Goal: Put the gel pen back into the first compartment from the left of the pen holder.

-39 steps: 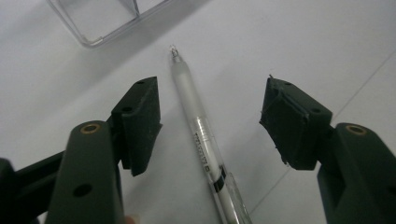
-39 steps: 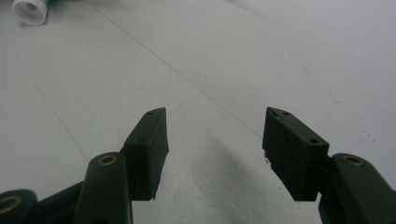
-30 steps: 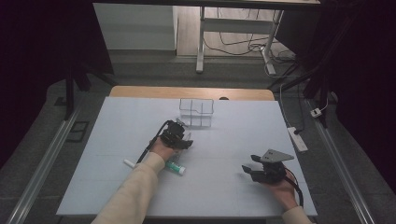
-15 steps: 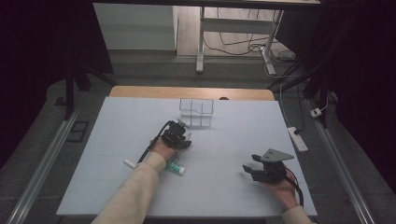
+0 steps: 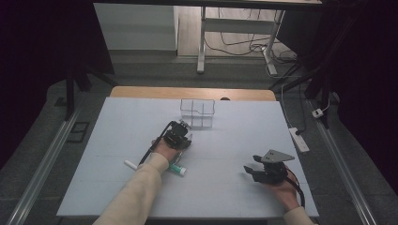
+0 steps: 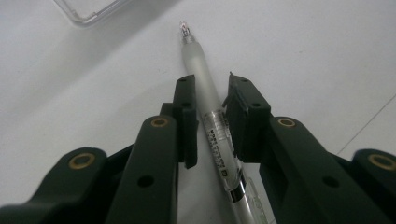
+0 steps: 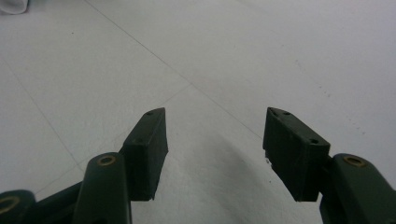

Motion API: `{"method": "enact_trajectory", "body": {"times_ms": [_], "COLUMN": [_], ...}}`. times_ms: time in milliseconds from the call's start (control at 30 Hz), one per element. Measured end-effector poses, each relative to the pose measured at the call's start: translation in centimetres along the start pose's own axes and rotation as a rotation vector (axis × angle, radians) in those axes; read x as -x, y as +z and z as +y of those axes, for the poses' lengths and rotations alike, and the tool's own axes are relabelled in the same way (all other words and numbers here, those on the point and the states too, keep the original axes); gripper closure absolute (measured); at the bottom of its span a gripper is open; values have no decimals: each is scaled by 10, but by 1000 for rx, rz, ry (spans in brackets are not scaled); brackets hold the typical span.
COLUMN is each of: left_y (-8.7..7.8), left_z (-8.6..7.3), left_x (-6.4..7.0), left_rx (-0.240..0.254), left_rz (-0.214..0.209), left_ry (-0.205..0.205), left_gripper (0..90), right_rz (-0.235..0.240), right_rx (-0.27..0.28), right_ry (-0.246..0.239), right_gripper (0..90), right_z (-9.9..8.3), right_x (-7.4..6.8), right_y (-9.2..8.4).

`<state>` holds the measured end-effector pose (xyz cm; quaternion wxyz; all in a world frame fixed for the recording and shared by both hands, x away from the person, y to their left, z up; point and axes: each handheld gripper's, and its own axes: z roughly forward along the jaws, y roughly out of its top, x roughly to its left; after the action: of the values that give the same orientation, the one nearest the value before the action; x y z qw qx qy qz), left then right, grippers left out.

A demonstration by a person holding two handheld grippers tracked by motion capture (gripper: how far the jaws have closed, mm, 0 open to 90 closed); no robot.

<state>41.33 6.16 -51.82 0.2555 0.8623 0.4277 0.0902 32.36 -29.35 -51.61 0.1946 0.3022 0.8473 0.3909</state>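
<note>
A clear, frosted pen point(image 6: 194, 53) lies on the white table, tip pointing away from me. My left gripper point(image 6: 208, 81) is lowered over it, one jaw on each side of the barrel. The jaws have just been closing. The right pad sits against the pen and a thin gap remains at the left pad. In the high view the left gripper point(image 5: 180, 133) sits just in front of a clear plastic box point(image 5: 197, 112). My right gripper point(image 5: 253, 171) rests near the front right of the table and stands open point(image 7: 215, 121) with nothing between its jaws.
A green-and-white tube point(image 5: 177, 168) and a short white stick point(image 5: 130, 164) lie beside the left forearm. A corner of the clear box point(image 6: 88, 11) lies just beyond the pen. A white power strip point(image 5: 299, 139) lies off the table's right edge.
</note>
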Motion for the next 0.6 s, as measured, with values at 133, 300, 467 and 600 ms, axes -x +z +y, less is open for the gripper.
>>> {"method": "enact_trajectory", "body": {"times_ms": [133,300,467,600], "left_y": [0,1,1,2], "left_z": [1,2,3,3], "left_x": [-1,0,0,-1], "left_rx": [1,2,0,4], "left_rz": [-4,0,-1,-2], "left_ry": [-9,-12,-20,-28], "left_gripper": [746,757,770,779], "right_rz": [2,-2,-2,-6], "right_rx": [0,-2,-3,-4], "right_ry": [1,-1,0,-2], "right_gripper": [396,396,396,396], "right_z": [0,0,0,0], "right_x": [0,0,0,0], "right_y": [0,0,1,1]}}
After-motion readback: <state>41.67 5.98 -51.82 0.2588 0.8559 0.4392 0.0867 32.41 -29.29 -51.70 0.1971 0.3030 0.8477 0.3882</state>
